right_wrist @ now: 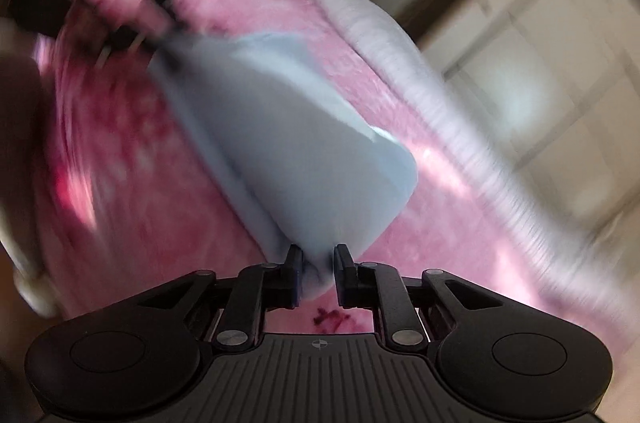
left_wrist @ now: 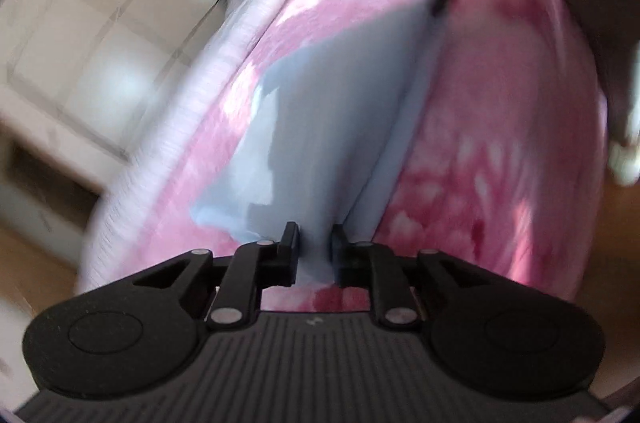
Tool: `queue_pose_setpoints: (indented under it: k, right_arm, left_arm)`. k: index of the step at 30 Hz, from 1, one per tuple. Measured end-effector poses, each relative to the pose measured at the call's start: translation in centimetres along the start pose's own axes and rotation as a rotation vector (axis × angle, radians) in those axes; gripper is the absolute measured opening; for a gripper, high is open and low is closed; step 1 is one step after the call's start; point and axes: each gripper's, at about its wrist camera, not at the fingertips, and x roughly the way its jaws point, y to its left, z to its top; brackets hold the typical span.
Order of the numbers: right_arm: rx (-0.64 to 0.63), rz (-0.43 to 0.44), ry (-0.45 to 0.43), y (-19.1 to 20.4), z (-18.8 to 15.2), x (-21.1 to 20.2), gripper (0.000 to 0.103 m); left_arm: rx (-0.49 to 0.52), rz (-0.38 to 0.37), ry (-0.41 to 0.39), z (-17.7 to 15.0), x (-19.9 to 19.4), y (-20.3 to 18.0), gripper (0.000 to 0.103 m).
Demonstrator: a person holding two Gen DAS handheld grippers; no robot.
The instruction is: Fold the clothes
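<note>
Pinching pale blue garment [left_wrist: 320,127] edges, left tool [left_wrist: 315,247] and right tool [right_wrist: 318,263], over pink blanket [left_wrist: 480,143].

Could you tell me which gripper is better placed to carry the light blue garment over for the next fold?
Neither clearly: left gripper and right gripper each pinch an end of the light blue garment stretched between them.

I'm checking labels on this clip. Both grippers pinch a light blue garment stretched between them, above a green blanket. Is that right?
Not quite: the blanket under the light blue garment is pink, as both wrist views show. The rest stands: the left gripper and the right gripper each pinch the garment, which stretches between them.
</note>
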Motion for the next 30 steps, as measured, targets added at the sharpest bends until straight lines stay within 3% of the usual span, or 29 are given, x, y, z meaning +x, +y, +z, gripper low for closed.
queue_pose_setpoints:
  k: [3, 5, 8, 10, 12, 15, 18, 23, 25, 30]
  right_arm:
    - [0.305, 0.09, -0.047, -4.4, 0.3, -2.0, 0.015]
    - [0.518, 0.122, -0.08, -7.1, 0.4, -2.7, 0.015]
    - [0.866, 0.197, -0.092, -9.7, -0.3, -1.5, 0.015]
    - [1.025, 0.235, -0.085, -9.9, -0.6, -0.4, 0.015]
    - [1.027, 0.199, -0.074, -8.1, 0.1, 0.3, 0.015]
    - [0.884, 0.128, -0.047, -5.2, 1.0, 1.1, 0.015]
    - [0.706, 0.119, -0.015, -3.2, 0.8, 2.2, 0.014]
    - [0.622, 0.14, 0.013, -3.0, 1.5, 2.7, 0.015]
    - [0.639, 0.172, 0.022, -4.0, 1.8, 2.6, 0.015]
    - [0.777, 0.186, -0.061, -7.5, 1.2, 1.6, 0.016]
  left_arm:
    - [-0.37, -0.137, -0.052, 0.6, -2.1, 4.7, 0.018]
    - [-0.579, -0.185, -0.115, 0.8, -2.7, 6.9, 0.018]
    - [-0.717, -0.19, -0.147, 1.6, -1.7, 8.0, 0.017]
    - [-0.669, -0.15, -0.111, 3.1, 0.1, 6.6, 0.017]
    - [-0.629, -0.128, -0.061, 2.9, 1.2, 4.7, 0.017]
    - [-0.667, -0.099, 0.01, 0.7, 2.3, 2.4, 0.017]
    - [-0.749, -0.08, -0.018, -0.8, 2.7, 1.8, 0.016]
    - [-0.715, -0.059, 0.011, 0.3, 2.1, 2.1, 0.016]
    - [-0.746, -0.07, 0.011, 0.4, 1.5, 2.9, 0.016]
    - [-0.887, -0.093, -0.028, -0.6, 0.7, 5.8, 0.016]
